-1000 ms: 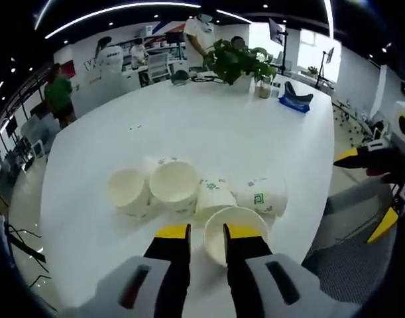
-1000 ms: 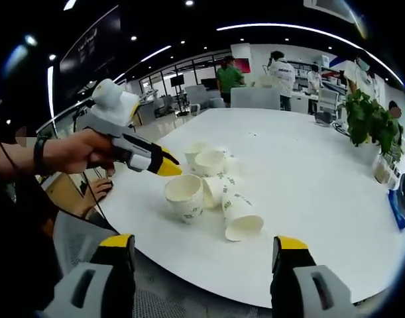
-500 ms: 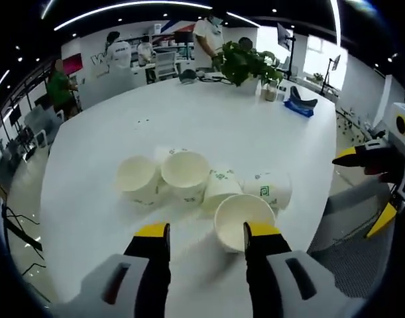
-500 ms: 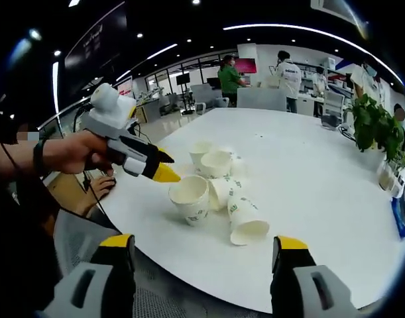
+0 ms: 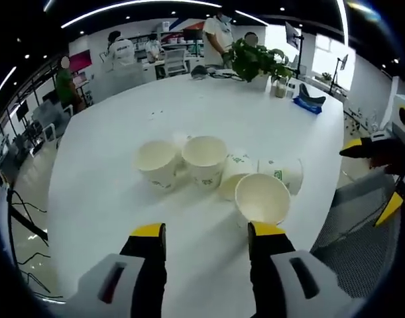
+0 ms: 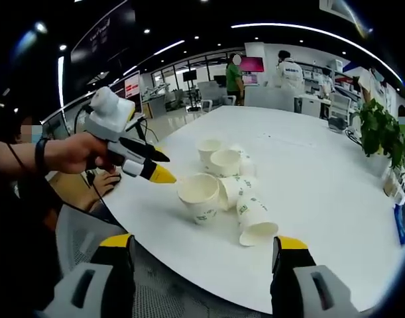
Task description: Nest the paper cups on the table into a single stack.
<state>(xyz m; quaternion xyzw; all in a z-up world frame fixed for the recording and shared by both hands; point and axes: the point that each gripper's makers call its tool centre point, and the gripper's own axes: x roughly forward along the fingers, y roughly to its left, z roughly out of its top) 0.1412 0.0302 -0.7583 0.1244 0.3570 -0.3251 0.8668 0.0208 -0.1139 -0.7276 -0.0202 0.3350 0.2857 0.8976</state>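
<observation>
Paper cups: clustered loose on white table, some upright, some tipped. Left gripper: spread, empty, near nearest upright cup. Right gripper: spread, empty, off table edge. Advice: straddle nearest rim squarely, pinch gently.

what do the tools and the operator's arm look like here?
Both tools share one build: grey moulded bodies with black jaws capped in yellow tips. The left tool and right tool show dark slots on their grey housings. In the right gripper view, the left tool carries a white rounded housing on top. The hand gripping it wears a dark wristband.
</observation>
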